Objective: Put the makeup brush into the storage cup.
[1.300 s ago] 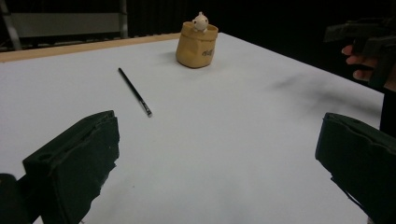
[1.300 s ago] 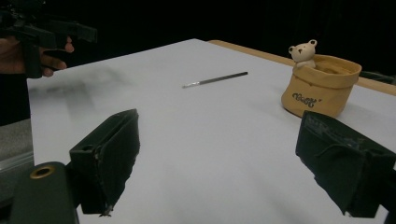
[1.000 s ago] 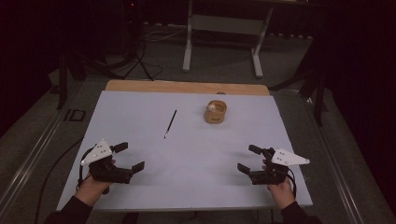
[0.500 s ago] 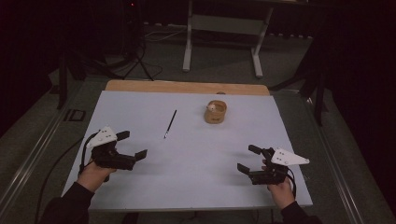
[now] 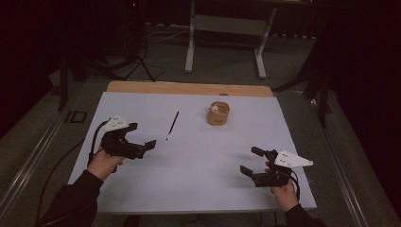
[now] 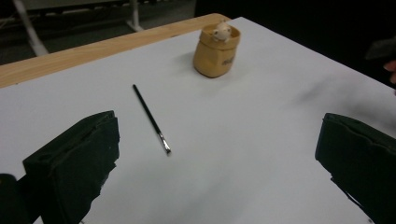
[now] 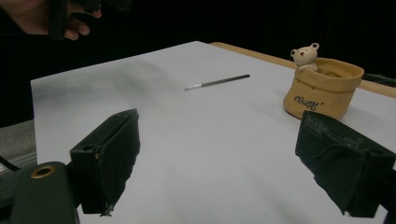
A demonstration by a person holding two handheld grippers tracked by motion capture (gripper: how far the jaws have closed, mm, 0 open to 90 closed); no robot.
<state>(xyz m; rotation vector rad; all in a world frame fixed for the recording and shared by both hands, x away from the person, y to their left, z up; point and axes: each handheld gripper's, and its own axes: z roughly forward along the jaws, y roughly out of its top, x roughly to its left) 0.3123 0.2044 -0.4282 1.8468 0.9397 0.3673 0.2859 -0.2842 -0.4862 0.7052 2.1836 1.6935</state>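
Two hand-held grippers hover over a white-covered bench (image 5: 198,175) in the high view. The left hand-held gripper (image 5: 142,145) sits at about 9 o'clock on the bench, jaws spread and empty. A thin black brush (image 5: 172,126) lies flat just beyond it, toward 1 o'clock from its jaws, near but apart. The right hand-held gripper (image 5: 252,163) is at about 4 o'clock, jaws also spread and empty, well apart from the brush. A small tan pouch (image 5: 218,115) with a bear figure stands near 12 o'clock.

In the left gripper view, the brush (image 6: 151,118) lies between and beyond the parted jaws, its metal tip nearest; the pouch (image 6: 215,51) stands farther off at 1 o'clock.

In the right gripper view, the brush (image 7: 217,82) lies far ahead near 12 o'clock, and the pouch (image 7: 324,87) stands at 2 o'clock above the right jaw.
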